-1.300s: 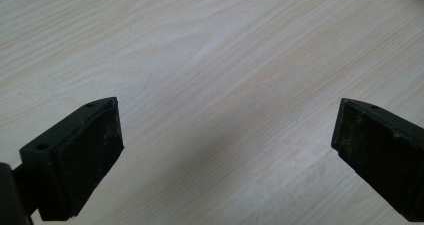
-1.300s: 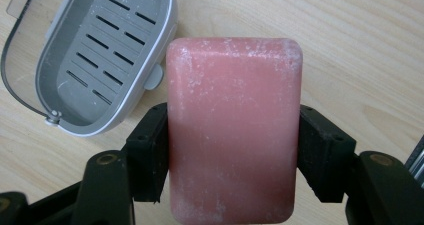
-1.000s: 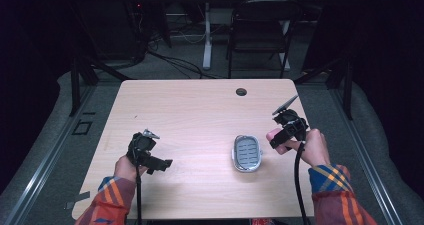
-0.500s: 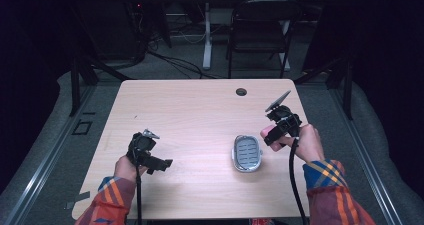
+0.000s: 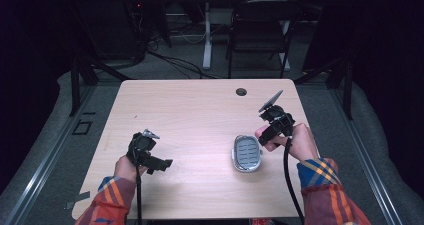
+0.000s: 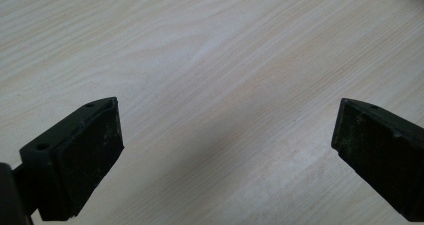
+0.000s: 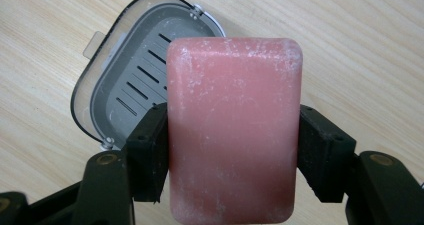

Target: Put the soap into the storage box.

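I read no writing on the pink rectangular soap bar (image 7: 234, 130), clamped in my right claw (image 5: 268, 133) just beside the grey slotted soap dish (image 5: 247, 153) on the wooden counter (image 5: 200, 115). My left claw (image 5: 159, 162) rests low, jaws apart.

pink soap bar (image 7: 235, 130) clamped in right gripper (image 7: 235, 150), above grey slotted dish (image 7: 135, 80).

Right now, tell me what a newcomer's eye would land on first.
The pink soap bar, clamped upright in the right gripper, hanging beside the open grey soap dish at the table's right. Then the left gripper, jaws wide apart over bare wood near the front left.
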